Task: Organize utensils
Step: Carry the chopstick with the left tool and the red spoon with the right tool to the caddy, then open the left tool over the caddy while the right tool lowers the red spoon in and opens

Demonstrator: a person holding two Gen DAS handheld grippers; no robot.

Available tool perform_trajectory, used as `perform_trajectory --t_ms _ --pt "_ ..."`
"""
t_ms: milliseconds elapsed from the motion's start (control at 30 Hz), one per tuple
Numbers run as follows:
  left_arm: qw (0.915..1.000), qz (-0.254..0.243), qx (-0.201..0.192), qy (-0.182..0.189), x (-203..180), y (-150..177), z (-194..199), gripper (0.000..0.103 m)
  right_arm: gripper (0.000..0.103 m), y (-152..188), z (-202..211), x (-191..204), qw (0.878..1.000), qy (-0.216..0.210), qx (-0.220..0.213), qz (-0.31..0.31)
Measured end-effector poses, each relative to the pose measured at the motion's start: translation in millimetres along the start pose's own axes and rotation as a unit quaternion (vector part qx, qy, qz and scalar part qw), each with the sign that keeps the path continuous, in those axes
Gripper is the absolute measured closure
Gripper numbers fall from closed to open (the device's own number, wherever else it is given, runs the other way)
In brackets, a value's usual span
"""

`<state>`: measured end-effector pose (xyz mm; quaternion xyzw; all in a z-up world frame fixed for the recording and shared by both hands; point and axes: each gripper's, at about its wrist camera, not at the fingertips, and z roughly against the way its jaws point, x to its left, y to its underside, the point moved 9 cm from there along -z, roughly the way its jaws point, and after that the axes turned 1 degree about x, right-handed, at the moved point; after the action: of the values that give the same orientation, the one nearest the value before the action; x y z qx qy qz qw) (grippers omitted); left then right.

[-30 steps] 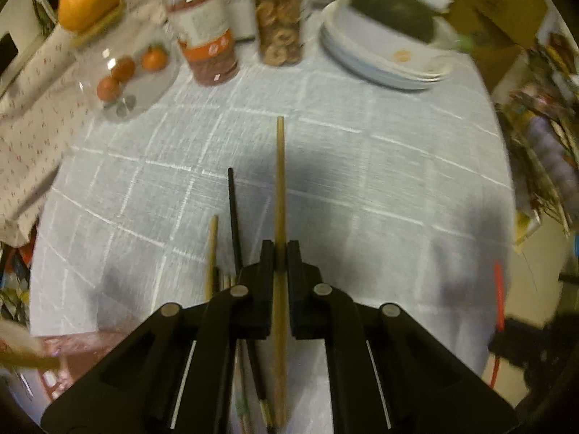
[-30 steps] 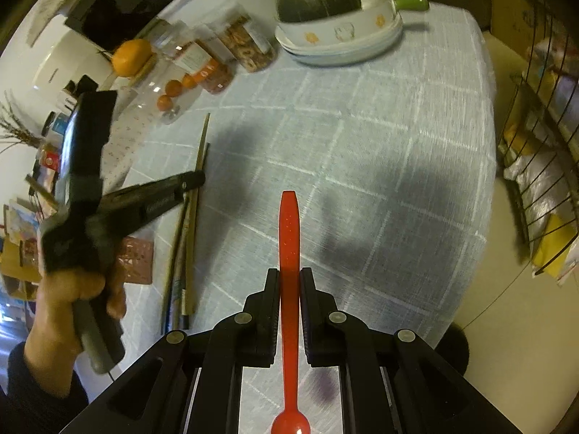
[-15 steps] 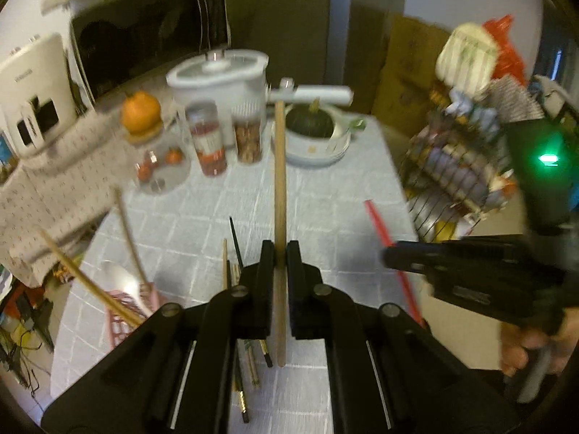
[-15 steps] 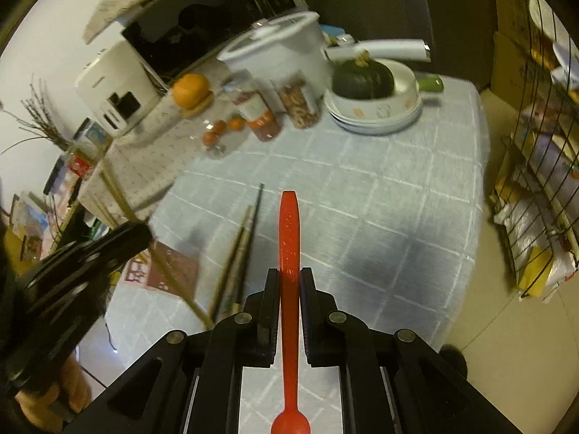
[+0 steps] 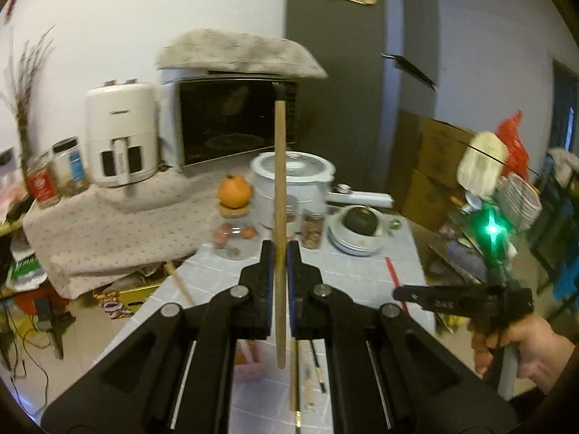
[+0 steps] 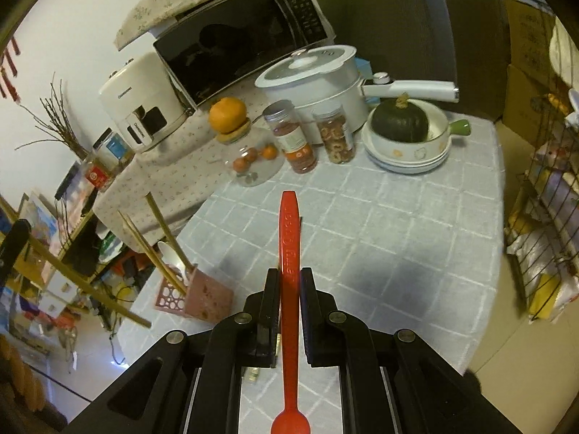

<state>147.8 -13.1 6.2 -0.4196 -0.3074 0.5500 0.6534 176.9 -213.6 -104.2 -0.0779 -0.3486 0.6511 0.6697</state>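
My left gripper [image 5: 279, 253] is shut on a long wooden chopstick [image 5: 279, 166], held well above the table and pointing towards the back of the room. Below it, more chopsticks [image 5: 294, 379] lie on the grey checked tablecloth [image 6: 380, 238]. My right gripper [image 6: 289, 282] is shut on a red spoon [image 6: 288, 224], bowl end towards the camera. A pink utensil holder [image 6: 202, 294] stands at the table's left edge with chopsticks and a white spoon [image 6: 170, 253] in it. In the left wrist view the right gripper [image 5: 400, 293] appears on the right, held by a hand [image 5: 524, 350].
At the table's far end stand a white pot [image 6: 315, 79], two jars [image 6: 295, 137], a glass jar of oranges [image 6: 249, 159] and a dark squash in stacked bowls [image 6: 401, 119]. A microwave [image 5: 231, 123] and air fryer [image 5: 121, 133] sit behind. A wire rack [image 6: 542, 217] stands on the right.
Both grippers have risen and tipped up, the left one far more, so its view swung from the tablecloth to the room. The pink holder came into the right wrist view.
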Motion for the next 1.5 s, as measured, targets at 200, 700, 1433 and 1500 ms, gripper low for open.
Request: perform_trajectory --t_ms 200,700,1433,1500 --pt "0.9989 0.031 0.001 -0.036 36.8 22.9 -34.1 0.095 0.093 1.4 -17.0 17.4 1.000 0.000 0.000 0.009" --pt "0.9975 0.033 0.021 -0.058 56.7 52.8 -72.4 0.095 0.092 6.6 -28.7 22.8 1.000 0.003 0.009 0.016" --pt "0.9749 0.067 0.199 -0.073 76.3 95.4 -35.0 0.037 0.092 -27.1 1.5 132.3 0.982 -0.058 -0.151 0.094" --pt "0.9708 0.059 0.217 -0.083 83.3 107.3 -29.4 0.034 0.092 -31.1 0.3 154.4 0.975 -0.061 -0.179 0.115"
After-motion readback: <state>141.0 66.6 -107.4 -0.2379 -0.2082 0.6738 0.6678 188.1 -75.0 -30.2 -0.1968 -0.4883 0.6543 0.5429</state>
